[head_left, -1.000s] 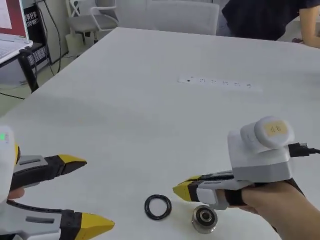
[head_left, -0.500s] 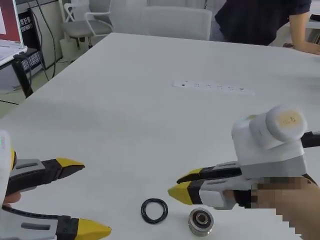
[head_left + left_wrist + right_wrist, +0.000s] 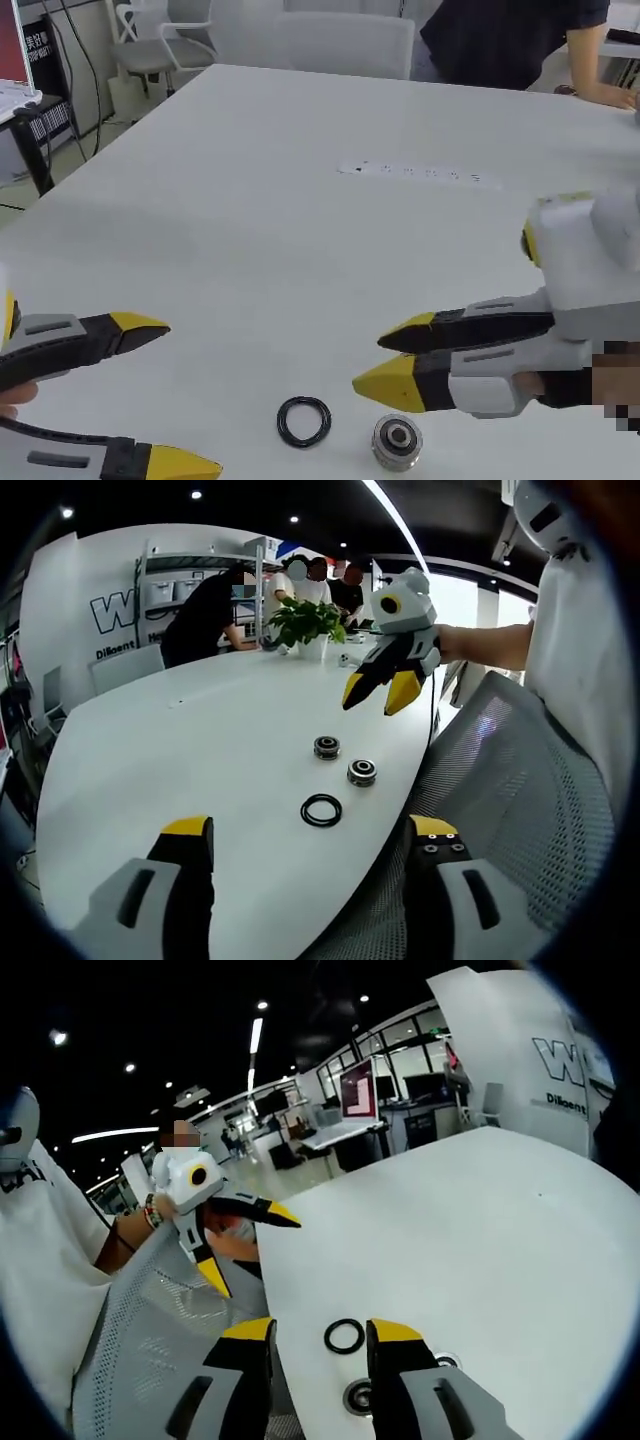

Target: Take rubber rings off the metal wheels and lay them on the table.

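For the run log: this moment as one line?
left gripper: open | right gripper: open | rubber ring: flat on table, beside metal wheel | second wheel: on table

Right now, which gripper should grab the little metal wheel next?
Probably the right. The right gripper hovers open just above the metal wheel, with its tips close to it. The left gripper is farther off, beyond the rubber ring, with its jaws spread wide.

We see the right gripper with its jaws apart over the white table. A black ring lies flat between the yellow tips, and 1 wheel sits nearer, between the jaws. At left, the left gripper is spread wide.
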Available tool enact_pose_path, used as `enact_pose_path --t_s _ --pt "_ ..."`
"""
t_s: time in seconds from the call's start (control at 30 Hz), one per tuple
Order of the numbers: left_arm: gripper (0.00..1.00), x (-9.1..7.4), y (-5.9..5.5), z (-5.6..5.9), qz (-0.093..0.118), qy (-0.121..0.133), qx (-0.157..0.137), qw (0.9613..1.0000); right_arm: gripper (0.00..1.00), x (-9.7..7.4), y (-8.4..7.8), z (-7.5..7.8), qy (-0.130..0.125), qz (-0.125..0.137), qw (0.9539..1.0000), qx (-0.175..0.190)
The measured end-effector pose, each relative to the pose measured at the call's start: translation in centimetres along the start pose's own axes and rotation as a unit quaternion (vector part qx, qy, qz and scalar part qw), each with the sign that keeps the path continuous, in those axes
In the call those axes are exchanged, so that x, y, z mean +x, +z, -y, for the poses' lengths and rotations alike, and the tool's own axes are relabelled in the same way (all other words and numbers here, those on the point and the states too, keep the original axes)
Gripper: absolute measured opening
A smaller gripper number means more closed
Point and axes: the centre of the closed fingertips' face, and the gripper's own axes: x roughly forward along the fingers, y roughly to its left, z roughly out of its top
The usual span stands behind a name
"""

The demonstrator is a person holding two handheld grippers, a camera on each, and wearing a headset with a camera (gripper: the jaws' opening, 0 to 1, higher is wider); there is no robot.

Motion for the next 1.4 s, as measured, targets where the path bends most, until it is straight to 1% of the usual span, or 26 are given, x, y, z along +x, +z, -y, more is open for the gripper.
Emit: enact_pose_path --t_s 0.13,0.23,0.37,0.47,0.53,0.77,0.83,1.07,1.23,1.4 --pt "0.79 -0.1 0.5 0.3 0.002 -0.009 0.005 0.9999 0.43 -1.5 0.3 0.0 -0.007 0.006 0.9998 -0.015" --pt "0.81 -0.3 0.6 0.2 0.001 -0.009 0.009 0.9999 0.46 -2.5 0.4 0.0 -0.015 0.013 0.9995 -0.026" --pt "0.84 -0.4 0.8 -0.1 0.004 -0.007 0.008 0.9999 0.54 -3.5 0.0 0.3 -0.031 0.012 0.9986 -0.04" --pt "0.85 -0.6 0.9 -0.2 0.007 -0.006 0.005 0.9999 0.58 -4.2 -0.3 0.5 -0.042 0.017 0.998 -0.043" --pt "0.86 -0.7 0.8 -0.4 0.006 -0.003 0.004 1.0 0.59 -4.6 -0.2 0.6 -0.049 0.025 0.9976 -0.043" --pt "0.89 -1.4 0.6 -1.2 0.007 0.009 -0.003 0.9999 0.69 -5.9 -0.2 1.3 -0.072 0.053 0.9952 -0.04" --pt "0.9 -1.6 0.6 -1.4 0.008 0.013 -0.005 0.9999 0.71 -6.2 -0.4 1.3 -0.074 0.059 0.9948 -0.038" --pt "0.92 -2.3 0.4 -2.2 0.014 0.027 -0.016 0.9994 0.79 -7.4 -1.2 1.8 -0.096 0.083 0.9913 -0.034" --pt "0.92 -2.9 -0.2 -2.8 0.013 0.04 -0.024 0.9988 0.83 -8.2 -2.0 2.4 -0.117 0.09 0.9888 -0.021" --pt "0.93 -3.6 -0.8 -3.5 0.013 0.052 -0.033 0.998 0.86 -8.9 -3.2 2.9 -0.134 0.085 0.9873 -0.011"
